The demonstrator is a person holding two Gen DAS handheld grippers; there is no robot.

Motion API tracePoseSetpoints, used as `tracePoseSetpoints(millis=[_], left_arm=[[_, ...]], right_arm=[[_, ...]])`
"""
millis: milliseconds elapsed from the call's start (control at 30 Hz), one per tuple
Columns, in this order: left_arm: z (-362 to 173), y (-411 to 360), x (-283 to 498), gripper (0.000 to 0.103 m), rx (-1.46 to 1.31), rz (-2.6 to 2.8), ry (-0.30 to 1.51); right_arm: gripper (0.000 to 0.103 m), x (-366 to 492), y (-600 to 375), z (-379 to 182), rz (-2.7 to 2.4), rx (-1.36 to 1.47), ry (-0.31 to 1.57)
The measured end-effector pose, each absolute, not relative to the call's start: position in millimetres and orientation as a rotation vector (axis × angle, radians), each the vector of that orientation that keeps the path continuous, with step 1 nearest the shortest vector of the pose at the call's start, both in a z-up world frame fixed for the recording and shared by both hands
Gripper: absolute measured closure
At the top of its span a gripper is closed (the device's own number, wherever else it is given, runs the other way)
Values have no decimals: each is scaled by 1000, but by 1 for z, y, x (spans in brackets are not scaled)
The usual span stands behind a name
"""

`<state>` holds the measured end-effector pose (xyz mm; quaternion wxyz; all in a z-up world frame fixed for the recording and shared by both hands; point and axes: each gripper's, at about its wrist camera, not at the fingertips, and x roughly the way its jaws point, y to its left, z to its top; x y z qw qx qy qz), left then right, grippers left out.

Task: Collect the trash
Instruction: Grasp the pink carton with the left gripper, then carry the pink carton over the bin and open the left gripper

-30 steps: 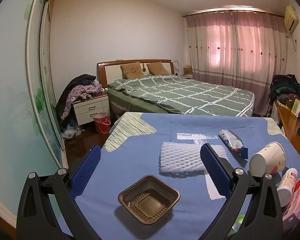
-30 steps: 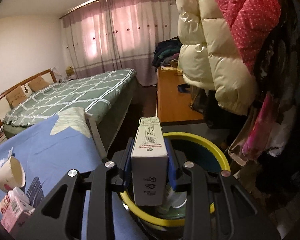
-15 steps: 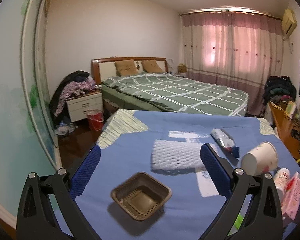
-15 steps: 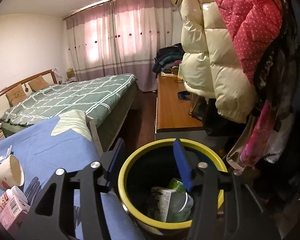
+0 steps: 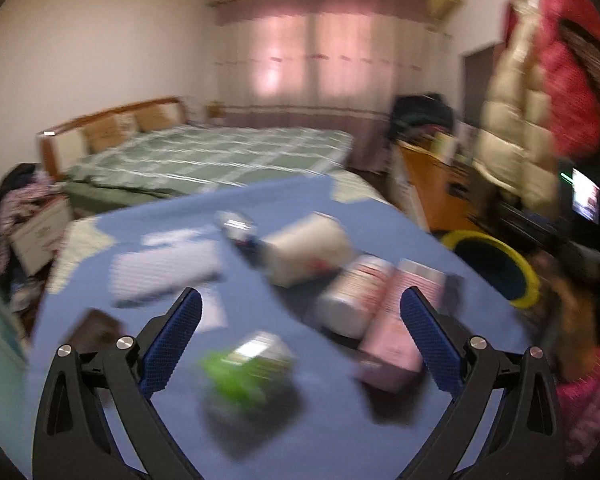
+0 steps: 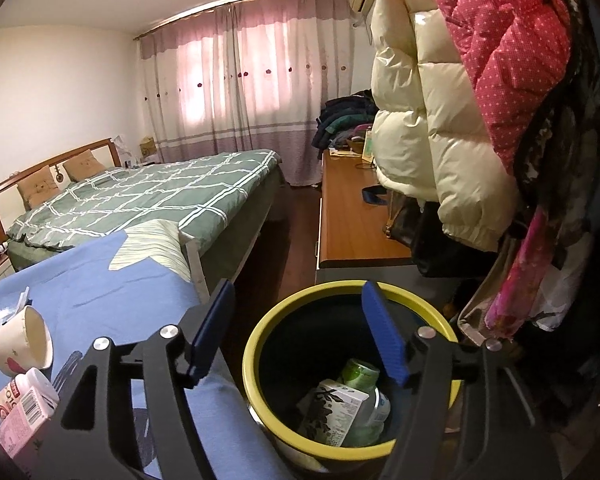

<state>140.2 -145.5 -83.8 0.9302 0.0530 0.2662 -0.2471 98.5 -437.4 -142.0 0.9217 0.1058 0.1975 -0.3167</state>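
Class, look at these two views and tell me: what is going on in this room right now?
A person with a gripper in each hand is clearing trash off a blue-covered table. The right gripper hangs over the yellow-rimmed bin, jaws opening and empty; a carton and a green bottle lie inside. The left gripper, empty, faces the table's remaining litter: a paper cup, a pink carton and a green wrapper.

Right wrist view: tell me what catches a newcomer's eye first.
The yellow-rimmed bin sits at bottom centre, with a carton and a green bottle inside, right under the empty right tongs, whose jaws are opening. Puffy cream and pink dotted jackets hang large at upper right.
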Motion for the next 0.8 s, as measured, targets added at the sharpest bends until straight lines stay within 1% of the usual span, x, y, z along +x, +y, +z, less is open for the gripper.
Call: tracePoseSetpoints(millis=[33, 67, 133, 233, 400, 467, 533, 633, 700, 800], left_arm=[[-87, -155, 138, 15, 109, -557, 569], [-91, -164, 137, 17, 110, -595, 596], [-101, -180, 141, 28, 123, -636, 640], [-113, -195, 147, 34, 137, -668, 683], [-131, -213, 160, 39, 182, -698, 757], [-139, -219, 166, 45, 196, -703, 787], [-145, -223, 166, 55, 216, -702, 798], [-147, -226, 166, 61, 227, -700, 800], [-144, -230, 166, 65, 225, -704, 800], [-135, -238, 166, 65, 229, -704, 781]], right_arm=[[38, 99, -437, -142, -648, 218, 405], [37, 99, -438, -142, -645, 219, 404], [36, 99, -437, -141, -641, 216, 402], [35, 99, -435, -141, -634, 215, 399], [35, 100, -436, -142, -621, 228, 402], [35, 100, -437, -142, -617, 231, 399], [35, 100, -437, -142, -614, 234, 398], [35, 97, -438, -141, -607, 243, 386], [35, 93, -439, -141, -596, 260, 372], [35, 85, -445, -141, -574, 297, 378]])
